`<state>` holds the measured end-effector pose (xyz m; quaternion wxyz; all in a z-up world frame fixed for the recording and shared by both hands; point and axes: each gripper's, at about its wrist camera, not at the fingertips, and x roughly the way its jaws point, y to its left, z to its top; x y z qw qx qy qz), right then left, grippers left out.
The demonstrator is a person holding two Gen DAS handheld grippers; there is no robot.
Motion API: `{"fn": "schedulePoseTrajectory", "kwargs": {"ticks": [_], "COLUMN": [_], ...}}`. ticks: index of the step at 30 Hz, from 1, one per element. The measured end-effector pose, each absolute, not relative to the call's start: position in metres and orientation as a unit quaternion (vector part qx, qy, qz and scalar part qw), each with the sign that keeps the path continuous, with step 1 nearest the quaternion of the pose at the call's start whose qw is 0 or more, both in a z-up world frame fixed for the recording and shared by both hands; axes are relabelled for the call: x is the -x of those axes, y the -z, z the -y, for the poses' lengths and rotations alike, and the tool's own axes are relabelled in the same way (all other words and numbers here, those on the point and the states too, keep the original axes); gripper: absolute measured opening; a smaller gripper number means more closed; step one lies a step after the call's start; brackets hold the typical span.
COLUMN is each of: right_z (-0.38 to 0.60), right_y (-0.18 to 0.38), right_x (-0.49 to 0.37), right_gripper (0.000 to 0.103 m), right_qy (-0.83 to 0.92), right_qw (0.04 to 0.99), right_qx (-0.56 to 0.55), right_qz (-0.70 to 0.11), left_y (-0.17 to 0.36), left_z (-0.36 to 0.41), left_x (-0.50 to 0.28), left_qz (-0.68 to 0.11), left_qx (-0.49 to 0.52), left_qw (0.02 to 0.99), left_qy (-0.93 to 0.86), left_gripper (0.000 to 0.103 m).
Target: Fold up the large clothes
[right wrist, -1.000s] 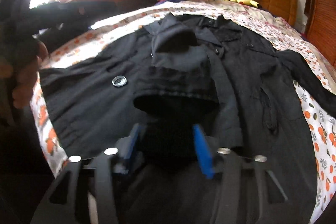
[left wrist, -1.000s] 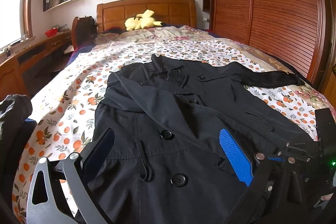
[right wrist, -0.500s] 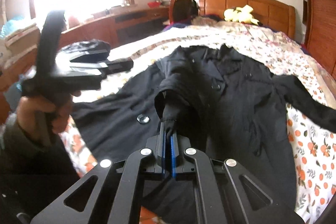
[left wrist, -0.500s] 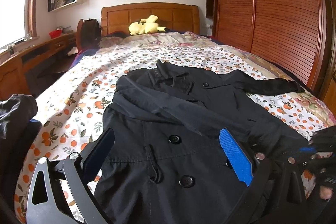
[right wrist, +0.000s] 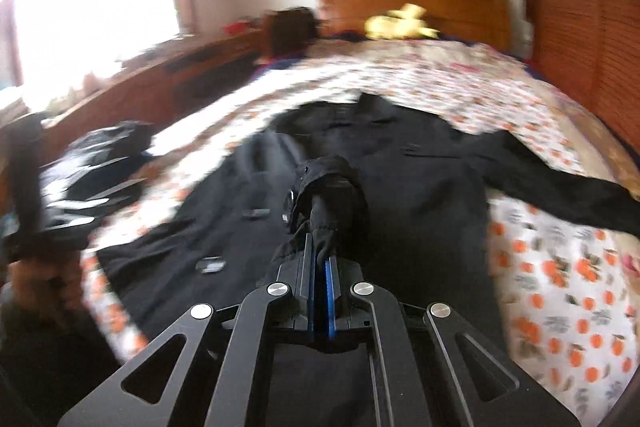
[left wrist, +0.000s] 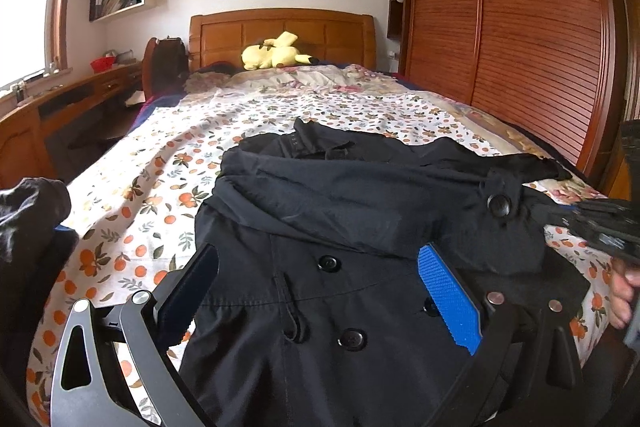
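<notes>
A black buttoned coat [left wrist: 320,211] lies front-up on the orange-print bedspread [left wrist: 132,195]. My right gripper [right wrist: 320,259] is shut on the cuff of one sleeve [right wrist: 332,195] and holds it raised above the coat's front. In the left wrist view that sleeve [left wrist: 400,195] stretches across the chest to the right gripper [left wrist: 596,227] at the right edge. My left gripper [left wrist: 320,291] hovers open over the coat's lower front, with nothing pinched. The other sleeve [right wrist: 560,195] lies stretched out sideways on the bed.
A yellow plush toy [left wrist: 276,55] sits by the wooden headboard [left wrist: 280,31]. Louvered wardrobe doors [left wrist: 520,27] run along the bed's right side and a wooden desk [left wrist: 60,107] along the left. A dark garment [left wrist: 28,211] bulges at the left edge.
The right gripper shut on the sleeve cuff, then rose and drew the sleeve across the coat's chest. The left gripper stayed open and barely shifted.
</notes>
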<state>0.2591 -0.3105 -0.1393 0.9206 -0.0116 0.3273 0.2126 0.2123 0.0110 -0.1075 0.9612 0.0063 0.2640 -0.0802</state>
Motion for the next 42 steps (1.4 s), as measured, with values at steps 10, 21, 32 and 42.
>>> {"fn": "schedulePoseTrajectory", "kwargs": {"ticks": [10,21,32,42], "right_z": [0.343,0.35,0.343,0.322], "right_y": [0.137,0.175,0.201,0.175], "right_x": [-0.283,-0.279,-0.276,-0.241], "right_gripper": [0.021,0.044,0.002,0.005], "right_qy": [-0.105,-0.118,-0.18,-0.21], "right_qw": [0.944,0.926,0.897,0.901], "right_qx": [0.071,0.053,0.011,0.033], "right_qz": [-0.304,-0.355,-0.404,-0.378], "left_y": [0.11,0.117,0.124,0.123], "left_z": [0.005,0.032,0.05,0.046], "left_x": [-0.211,-0.209,-0.209,-0.211], "left_qz": [-0.265,-0.268,-0.272,-0.271], "left_qx": [-0.012,-0.026,-0.044,-0.038], "left_qw": [0.959,0.955,0.952,0.953], "left_qy": [0.099,0.123,0.135,0.133], "left_gripper": [0.101,0.101,0.101,0.101]}}
